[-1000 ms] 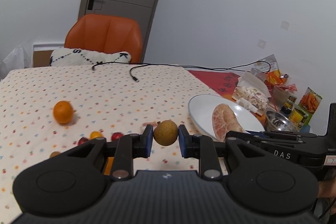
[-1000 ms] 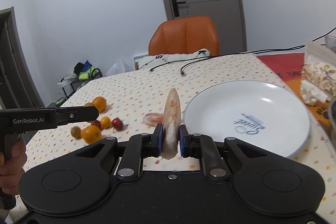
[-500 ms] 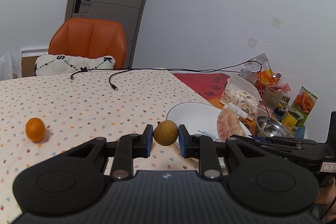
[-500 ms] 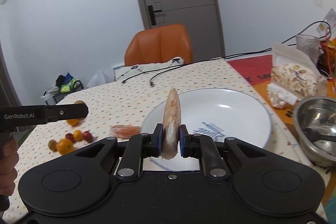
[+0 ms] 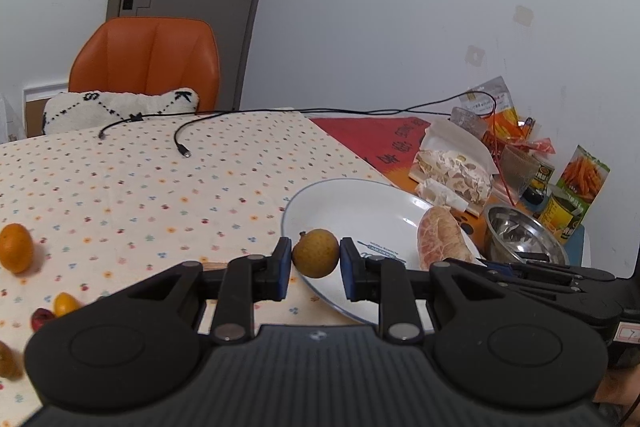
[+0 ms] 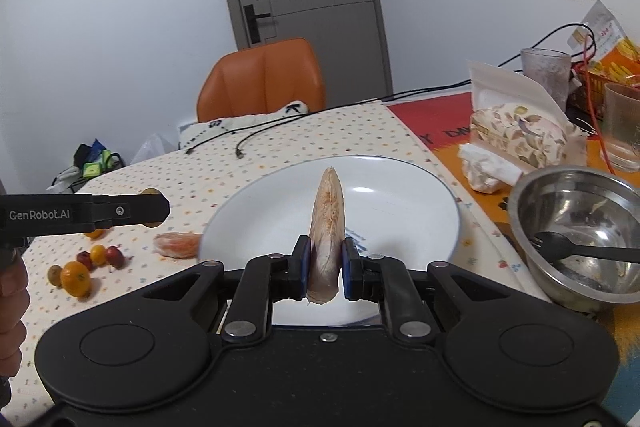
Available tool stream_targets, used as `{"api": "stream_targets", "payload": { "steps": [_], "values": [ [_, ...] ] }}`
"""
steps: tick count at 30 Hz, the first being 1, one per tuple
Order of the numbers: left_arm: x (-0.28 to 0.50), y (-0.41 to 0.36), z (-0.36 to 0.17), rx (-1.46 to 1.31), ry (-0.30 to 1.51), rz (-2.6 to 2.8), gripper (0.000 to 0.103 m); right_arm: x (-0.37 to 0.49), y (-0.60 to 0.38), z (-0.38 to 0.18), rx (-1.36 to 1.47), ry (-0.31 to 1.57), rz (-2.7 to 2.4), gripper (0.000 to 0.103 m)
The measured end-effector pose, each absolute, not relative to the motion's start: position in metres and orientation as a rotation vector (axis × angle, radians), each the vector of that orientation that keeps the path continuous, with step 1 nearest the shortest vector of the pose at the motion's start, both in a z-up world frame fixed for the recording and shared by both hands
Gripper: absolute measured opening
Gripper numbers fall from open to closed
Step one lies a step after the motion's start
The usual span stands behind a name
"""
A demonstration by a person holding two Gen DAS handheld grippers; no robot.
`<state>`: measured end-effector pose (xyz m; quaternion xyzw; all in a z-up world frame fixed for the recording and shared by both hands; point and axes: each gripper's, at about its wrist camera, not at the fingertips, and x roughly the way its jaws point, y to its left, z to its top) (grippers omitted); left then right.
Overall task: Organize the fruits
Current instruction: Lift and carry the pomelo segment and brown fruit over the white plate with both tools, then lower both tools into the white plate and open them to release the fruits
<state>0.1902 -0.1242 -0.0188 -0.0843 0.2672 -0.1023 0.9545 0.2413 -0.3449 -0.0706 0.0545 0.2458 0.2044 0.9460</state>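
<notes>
Nearest to me, my left gripper (image 5: 315,261) pinches a small brown round fruit (image 5: 315,253) over the near rim of the white plate (image 5: 352,203), and my right gripper (image 6: 325,263) clamps a peeled citrus segment (image 6: 327,227) upright on its thin edge above the plate's centre; I judge both are held aloft for release onto the plate. Farther left, the loose small fruits (image 6: 86,261) lie clustered on the dotted tablecloth (image 5: 140,179), partly hidden behind the left gripper's body, so I cannot count them.
</notes>
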Motion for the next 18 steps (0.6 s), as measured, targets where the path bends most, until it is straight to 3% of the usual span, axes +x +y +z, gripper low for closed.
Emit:
{"api": "stream_targets", "payload": {
  "steps": [18],
  "values": [
    [0.23, -0.167, -0.044, -0.125, 0.619, -0.258, 0.024, 0.252, -0.346, -0.078, 0.107, 0.524, 0.373, 0.015]
  ]
}}
